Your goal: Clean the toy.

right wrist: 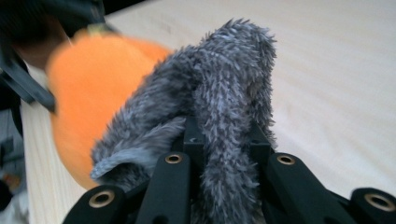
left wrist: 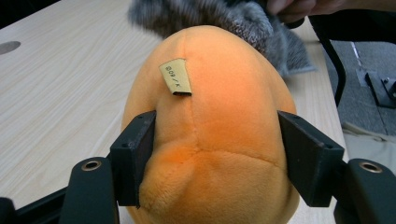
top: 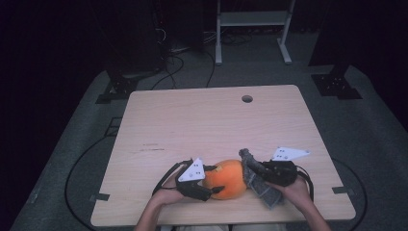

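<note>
An orange plush toy (top: 226, 178) lies near the front edge of the wooden table (top: 202, 120). My left gripper (top: 214, 181) grips it from the left, and its pads press into both sides of the plush (left wrist: 219, 116), which bears a small tan label (left wrist: 176, 77). My right gripper (top: 255, 169) is shut on a grey furry cloth (top: 261, 186). The cloth (right wrist: 224, 79) rises between the jaws and lies against the plush's (right wrist: 88, 84) right side. The same cloth (left wrist: 233, 21) drapes over the toy's far end in the left gripper view.
A round cable hole (top: 247, 98) sits near the table's far edge. Both hands work close to the table's front edge. On the floor beyond stand a white metal frame (top: 252, 19), dark stands and loose cables (top: 168, 67).
</note>
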Demonstrator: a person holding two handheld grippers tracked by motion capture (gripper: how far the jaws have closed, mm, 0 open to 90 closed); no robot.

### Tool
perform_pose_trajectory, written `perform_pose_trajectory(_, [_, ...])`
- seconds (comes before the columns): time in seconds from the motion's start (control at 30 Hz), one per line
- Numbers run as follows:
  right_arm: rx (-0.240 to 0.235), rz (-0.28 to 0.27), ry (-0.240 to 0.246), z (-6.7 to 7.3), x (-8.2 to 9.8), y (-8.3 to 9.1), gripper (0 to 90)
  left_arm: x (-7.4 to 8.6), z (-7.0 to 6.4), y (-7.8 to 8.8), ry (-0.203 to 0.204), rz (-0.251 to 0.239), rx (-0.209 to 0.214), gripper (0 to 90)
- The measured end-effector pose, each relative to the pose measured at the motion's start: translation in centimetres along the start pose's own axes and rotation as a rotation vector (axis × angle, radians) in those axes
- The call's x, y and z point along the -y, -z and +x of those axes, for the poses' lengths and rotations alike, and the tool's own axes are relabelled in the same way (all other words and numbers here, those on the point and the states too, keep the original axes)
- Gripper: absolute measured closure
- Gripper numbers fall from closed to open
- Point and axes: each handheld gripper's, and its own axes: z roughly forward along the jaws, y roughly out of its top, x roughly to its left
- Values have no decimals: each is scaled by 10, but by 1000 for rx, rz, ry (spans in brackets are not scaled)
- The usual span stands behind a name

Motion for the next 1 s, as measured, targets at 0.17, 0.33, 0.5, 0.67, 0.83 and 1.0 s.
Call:
perform_pose_trajectory(0.17, [12, 54, -25, -5, 5, 4, 762, 2, 0, 0, 9, -14, 6, 317])
perform_pose_trajectory(0.33, [-35, 0, -13, 4, -1, 8, 761, 2, 0, 0, 11, -12, 5, 309])
perform_pose_trajectory(0.5, [12, 109, -16, -4, 7, 3, 761, 2, -1, -1, 12, -14, 2, 299])
perform_pose_trajectory(0.67, [-50, 7, -8, 3, -3, 13, 761, 2, -1, -2, 12, -19, 6, 292])
perform_pose_trajectory(0.83, [-11, 78, 18, 4, 2, 6, 761, 1, -1, -4, 22, -29, 7, 277])
perform_pose_trajectory(1.0, [-48, 0, 16, 5, -4, 18, 761, -1, -4, -5, 12, -27, 8, 277])
